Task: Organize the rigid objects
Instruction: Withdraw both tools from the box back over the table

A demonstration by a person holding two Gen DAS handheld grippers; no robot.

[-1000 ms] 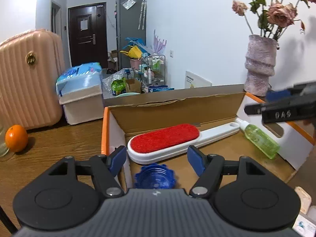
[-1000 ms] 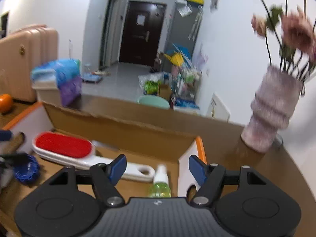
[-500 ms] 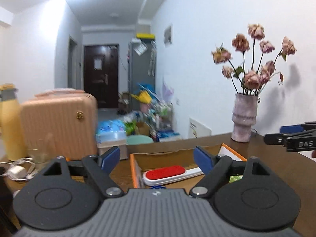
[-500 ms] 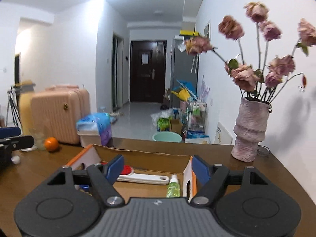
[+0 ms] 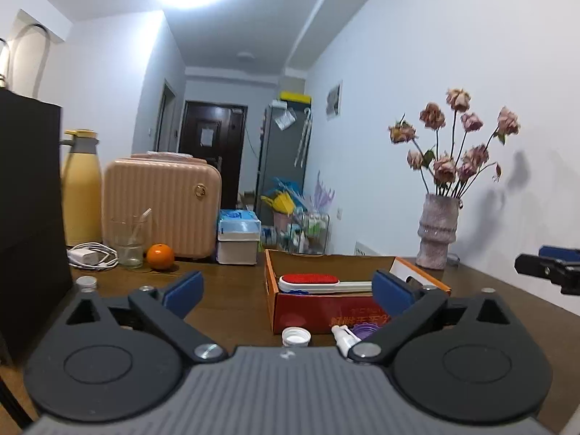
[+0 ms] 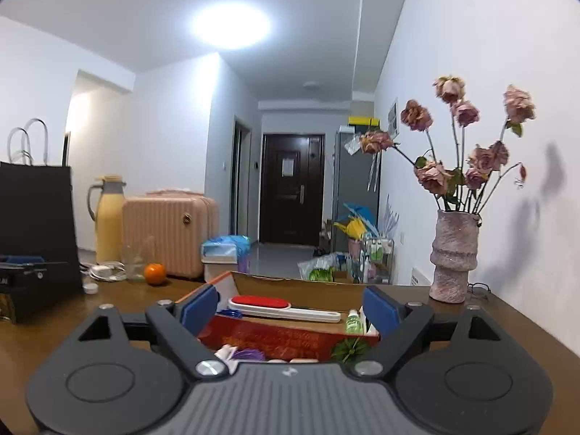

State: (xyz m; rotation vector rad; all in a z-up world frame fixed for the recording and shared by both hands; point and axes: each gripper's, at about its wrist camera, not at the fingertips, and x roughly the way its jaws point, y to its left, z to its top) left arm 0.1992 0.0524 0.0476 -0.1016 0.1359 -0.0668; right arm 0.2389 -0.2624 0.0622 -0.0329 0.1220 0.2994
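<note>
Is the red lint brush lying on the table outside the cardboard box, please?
No, the red lint brush lies inside the open cardboard box, resting above its front wall.

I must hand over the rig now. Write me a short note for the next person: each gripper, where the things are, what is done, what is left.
Left gripper: jaws opening, nothing between them.
Right gripper: jaws opening, also empty.
In the cardboard box: red lint brush, green bottle, a blue piece.
Done: those three are packed.
Left: on the table in front of the box, white cap, small white bottle, purple lid; maybe the small cap far left.
</note>
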